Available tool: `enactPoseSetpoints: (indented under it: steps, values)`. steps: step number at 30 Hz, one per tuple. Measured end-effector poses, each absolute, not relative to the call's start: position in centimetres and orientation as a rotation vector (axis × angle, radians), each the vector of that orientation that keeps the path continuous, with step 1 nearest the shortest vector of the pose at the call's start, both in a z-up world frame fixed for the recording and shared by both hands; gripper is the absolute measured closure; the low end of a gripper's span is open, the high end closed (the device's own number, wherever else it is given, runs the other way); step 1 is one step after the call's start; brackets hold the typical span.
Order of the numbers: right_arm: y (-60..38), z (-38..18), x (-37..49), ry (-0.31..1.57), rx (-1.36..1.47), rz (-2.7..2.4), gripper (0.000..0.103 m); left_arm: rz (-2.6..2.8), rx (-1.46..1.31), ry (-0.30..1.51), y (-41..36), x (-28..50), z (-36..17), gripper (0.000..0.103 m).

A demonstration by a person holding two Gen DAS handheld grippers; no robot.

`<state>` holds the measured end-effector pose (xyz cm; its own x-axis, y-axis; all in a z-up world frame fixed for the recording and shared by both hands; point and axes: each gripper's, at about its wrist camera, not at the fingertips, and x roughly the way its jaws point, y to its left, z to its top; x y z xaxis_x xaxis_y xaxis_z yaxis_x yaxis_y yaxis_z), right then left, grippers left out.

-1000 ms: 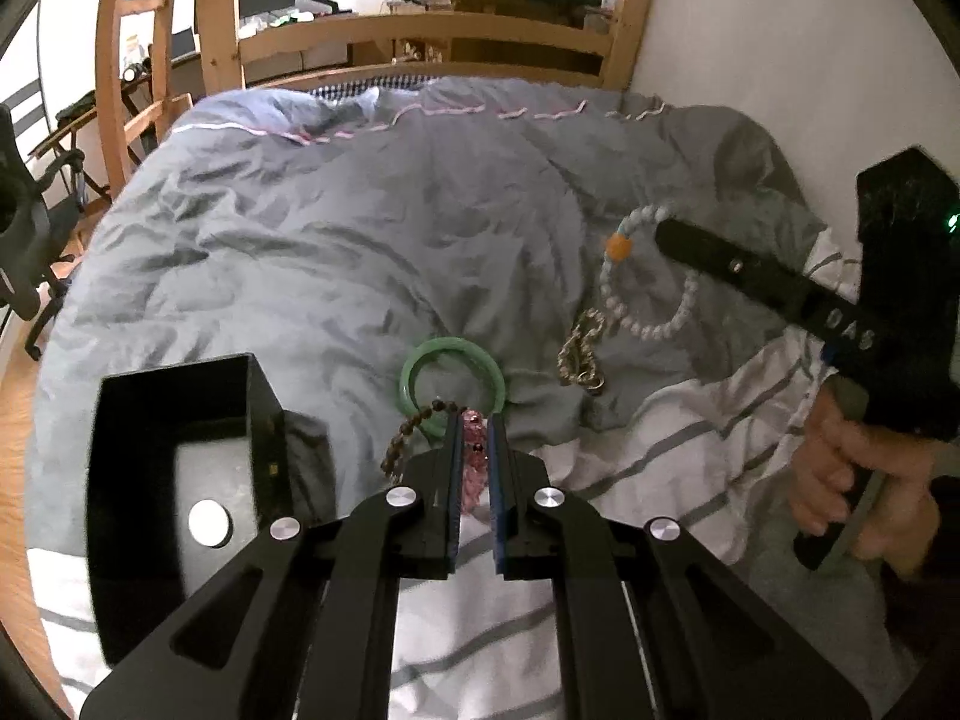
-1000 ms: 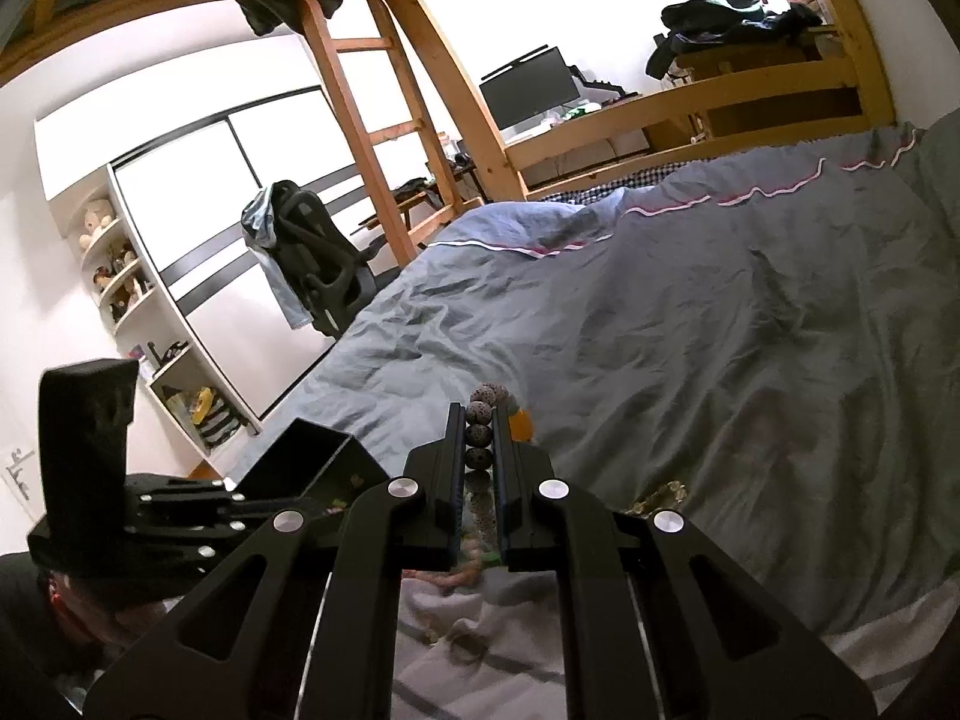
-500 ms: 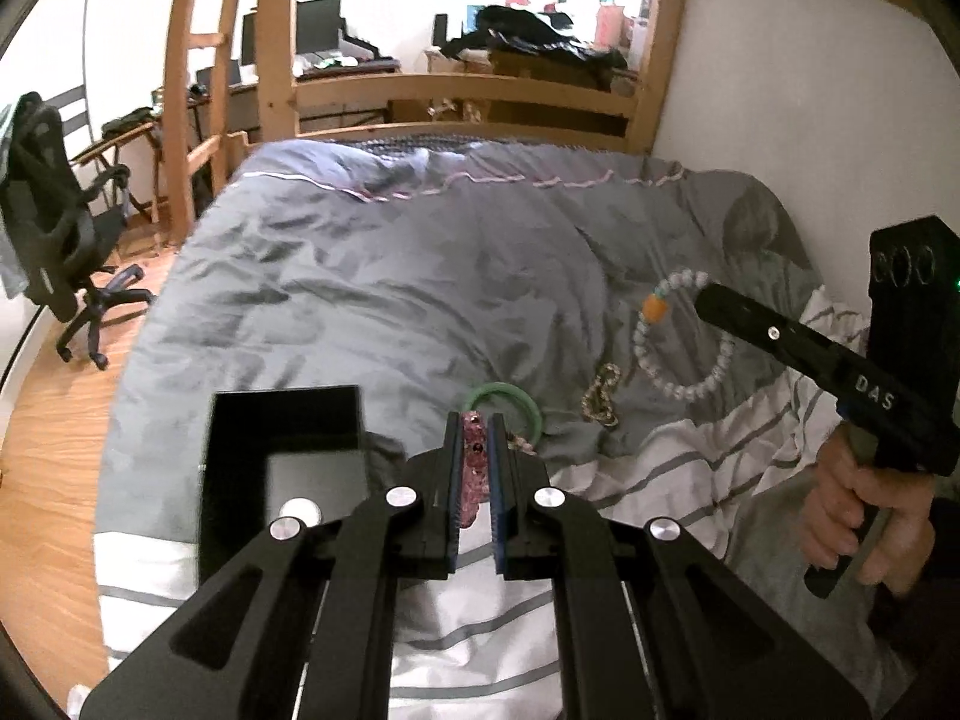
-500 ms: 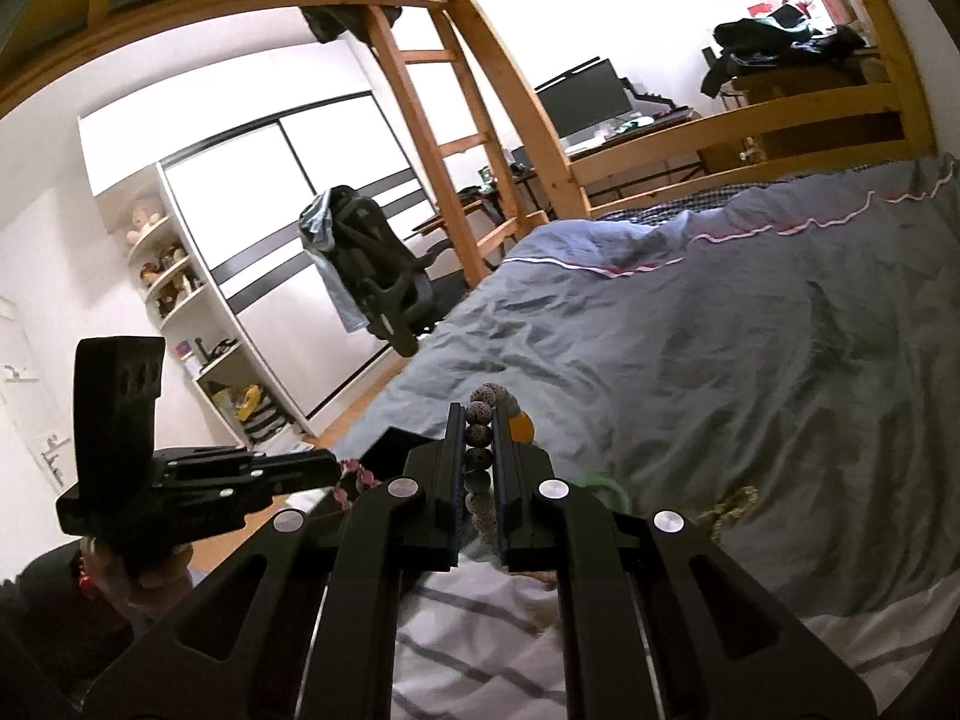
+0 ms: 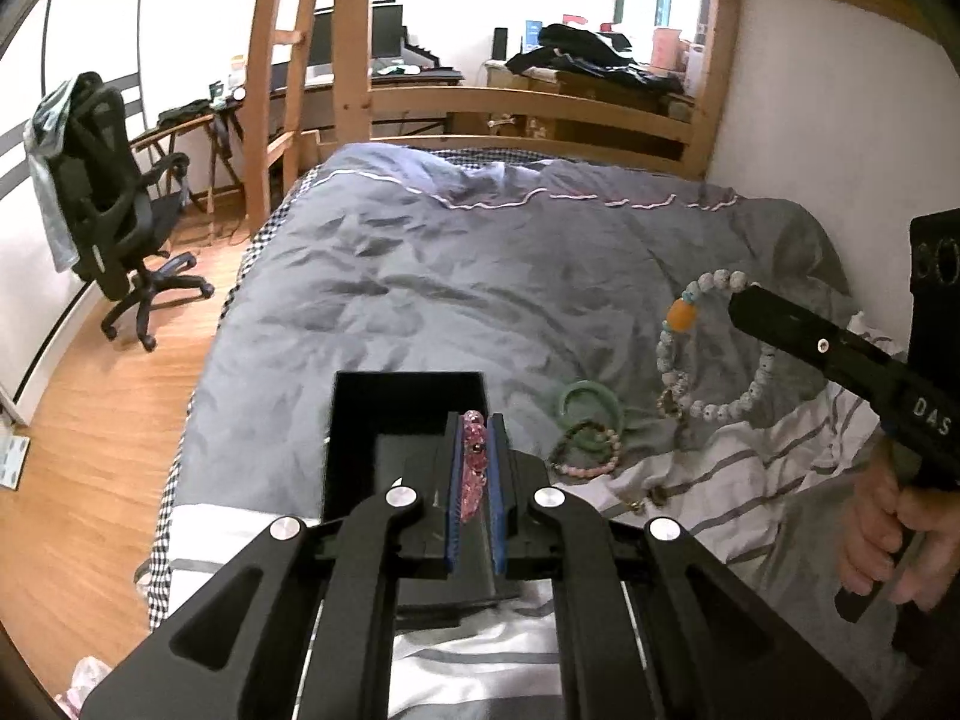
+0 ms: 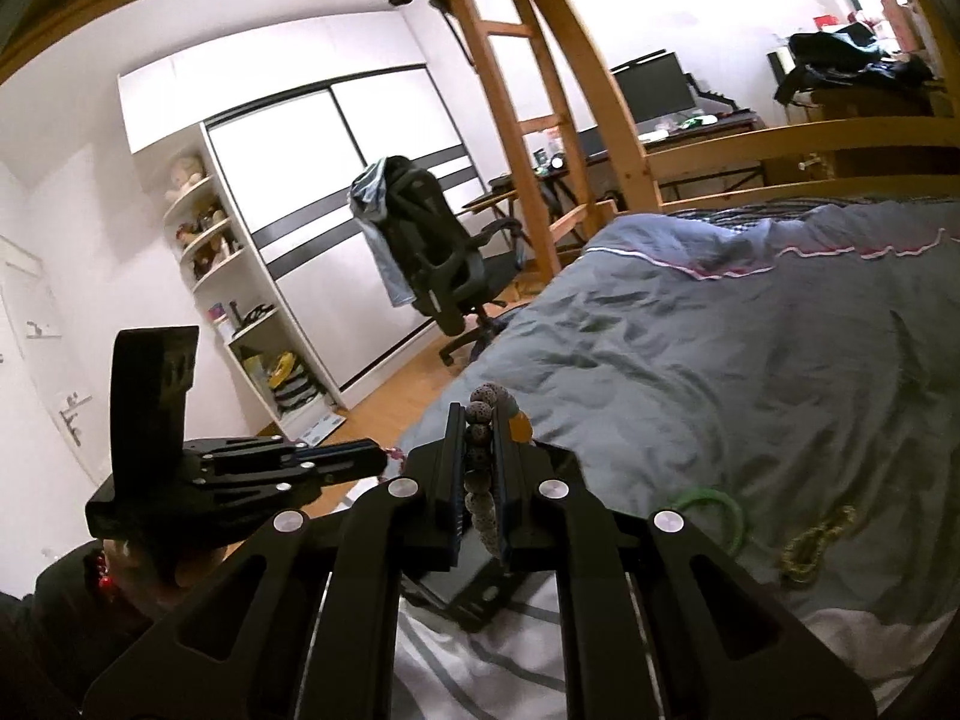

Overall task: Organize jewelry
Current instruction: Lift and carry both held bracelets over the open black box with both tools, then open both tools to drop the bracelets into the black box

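My left gripper point(image 5: 474, 426) is shut on a pink bead bracelet point(image 5: 473, 462) and holds it above the open black box point(image 5: 384, 402) on the bed. My right gripper point(image 6: 480, 414) is shut on a white bead bracelet with an orange bead point(image 6: 480, 468); in the left wrist view that bracelet point(image 5: 684, 324) hangs from the right gripper point(image 5: 741, 300) above the duvet. A green bangle point(image 5: 588, 402), a mixed bead bracelet point(image 5: 585, 456) and a gold chain point(image 6: 810, 546) lie on the bed right of the box.
A grey duvet point(image 5: 480, 276) covers the bed, with a striped sheet point(image 5: 720, 468) at the near end. A wooden bed frame point(image 5: 540, 102) stands at the far end, a wall on the right. An office chair point(image 5: 114, 210) stands on the wood floor to the left.
My left gripper rose and moved left with the pink bracelet, from beside the green bangle to above the black box. The right gripper lifted with the white bracelet.
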<state>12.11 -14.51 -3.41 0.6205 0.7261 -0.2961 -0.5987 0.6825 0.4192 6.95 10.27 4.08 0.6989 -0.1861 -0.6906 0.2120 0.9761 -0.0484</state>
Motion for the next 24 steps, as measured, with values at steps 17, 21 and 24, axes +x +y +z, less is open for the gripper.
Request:
enactPoseSetpoints:
  steps: [17,21,24]
  values:
    - [-6.8,-4.3,12.2,0.539,0.218,0.851,0.094,-0.184,-0.067,0.887,15.7,8.9,0.3,0.096]
    - [-6.0,-5.3,12.5,0.569,0.212,0.856,0.094,-0.185,-0.076,0.917,15.9,9.0,-0.6,0.095]
    - [-5.5,-5.9,12.5,0.584,0.205,0.861,0.094,-0.196,-0.078,0.935,15.8,9.1,-1.1,0.095]
